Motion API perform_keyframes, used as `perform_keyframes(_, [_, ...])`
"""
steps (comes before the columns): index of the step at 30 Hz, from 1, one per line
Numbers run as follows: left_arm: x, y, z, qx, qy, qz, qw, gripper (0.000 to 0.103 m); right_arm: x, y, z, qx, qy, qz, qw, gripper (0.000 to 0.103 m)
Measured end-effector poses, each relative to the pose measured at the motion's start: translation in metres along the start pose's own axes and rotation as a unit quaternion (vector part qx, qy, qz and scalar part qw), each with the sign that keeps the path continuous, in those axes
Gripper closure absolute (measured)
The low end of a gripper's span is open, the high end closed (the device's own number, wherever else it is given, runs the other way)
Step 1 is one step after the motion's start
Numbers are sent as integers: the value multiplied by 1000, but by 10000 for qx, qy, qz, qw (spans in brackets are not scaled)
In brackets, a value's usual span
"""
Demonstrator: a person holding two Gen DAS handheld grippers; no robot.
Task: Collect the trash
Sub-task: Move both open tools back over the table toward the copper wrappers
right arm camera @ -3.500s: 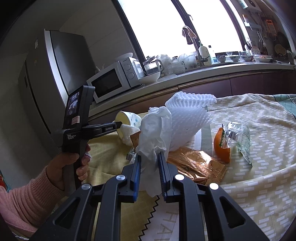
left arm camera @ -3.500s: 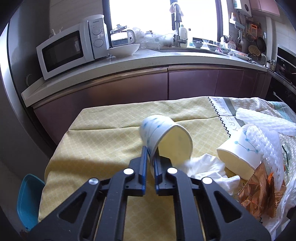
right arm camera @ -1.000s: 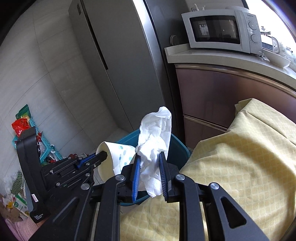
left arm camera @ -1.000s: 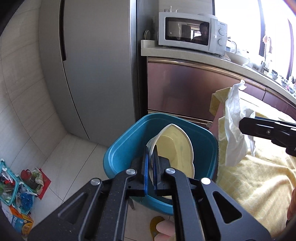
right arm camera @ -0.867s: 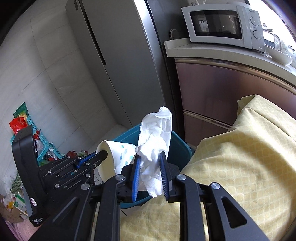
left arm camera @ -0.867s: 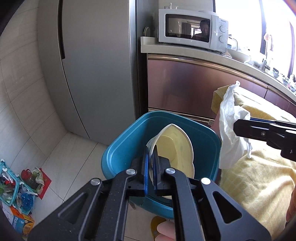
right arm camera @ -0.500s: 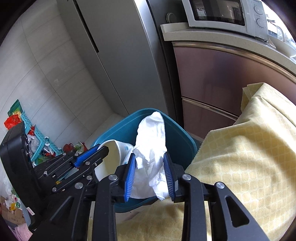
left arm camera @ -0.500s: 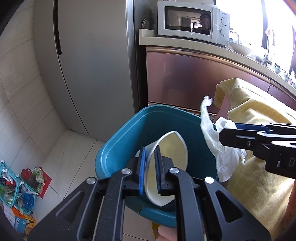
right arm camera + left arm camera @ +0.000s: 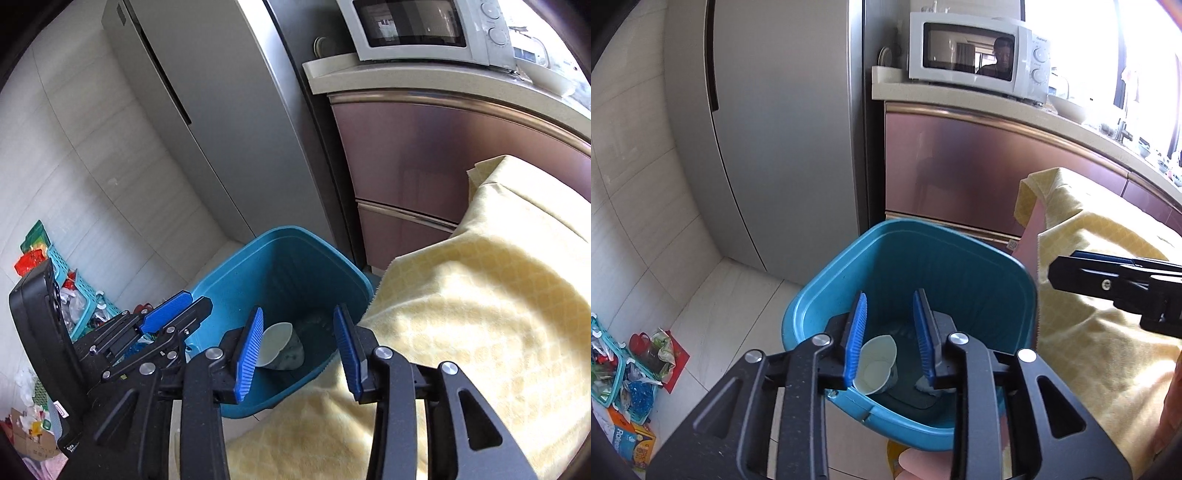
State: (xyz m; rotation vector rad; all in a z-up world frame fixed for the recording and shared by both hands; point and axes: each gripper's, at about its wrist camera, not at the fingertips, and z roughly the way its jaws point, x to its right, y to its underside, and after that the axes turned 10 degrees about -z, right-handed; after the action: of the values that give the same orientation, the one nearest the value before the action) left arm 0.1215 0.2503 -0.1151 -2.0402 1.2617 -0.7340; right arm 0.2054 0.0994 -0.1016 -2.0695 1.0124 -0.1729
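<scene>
The blue trash bin (image 9: 908, 258) stands on the floor beside the table. A white paper cup (image 9: 875, 365) with blue dots lies on its side at the bin's bottom, with a crumpled white tissue (image 9: 925, 386) next to it. My left gripper (image 9: 889, 295) hangs over the bin, its jaws opening and nothing between them. My right gripper (image 9: 298, 310) is over the bin's right rim (image 9: 295, 236), its jaws opening too and likewise empty. The cup (image 9: 279, 347) shows through its gap. Each gripper also appears in the other's view, the left gripper (image 9: 173, 310) and the right gripper (image 9: 1071, 266).
A table under a yellow cloth (image 9: 480, 295) touches the bin's right side. Behind the bin stand a grey fridge (image 9: 783, 129) and a brown cabinet (image 9: 960, 166) with a microwave (image 9: 979, 55) on top. A teal basket of clutter (image 9: 613, 365) sits on the floor at left.
Both grippers have opened. The cup left the left gripper and the tissue left the right one; both now lie in the bin.
</scene>
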Motion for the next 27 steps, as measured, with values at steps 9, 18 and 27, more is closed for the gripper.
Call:
perform_keyframes(9, [24, -3, -54, 447, 692, 165, 9965, 58, 8, 25, -80, 666, 231, -118, 9974, 62])
perform_keyframes(18, [100, 13, -102, 497, 1937, 833, 9763, 52, 48, 88, -188, 1397, 1183, 299, 9826, 58])
perform_keyframes(27, [197, 50, -133, 238, 2847, 1561, 9455, 51, 98, 156, -278, 1784, 2420, 968, 9488, 57])
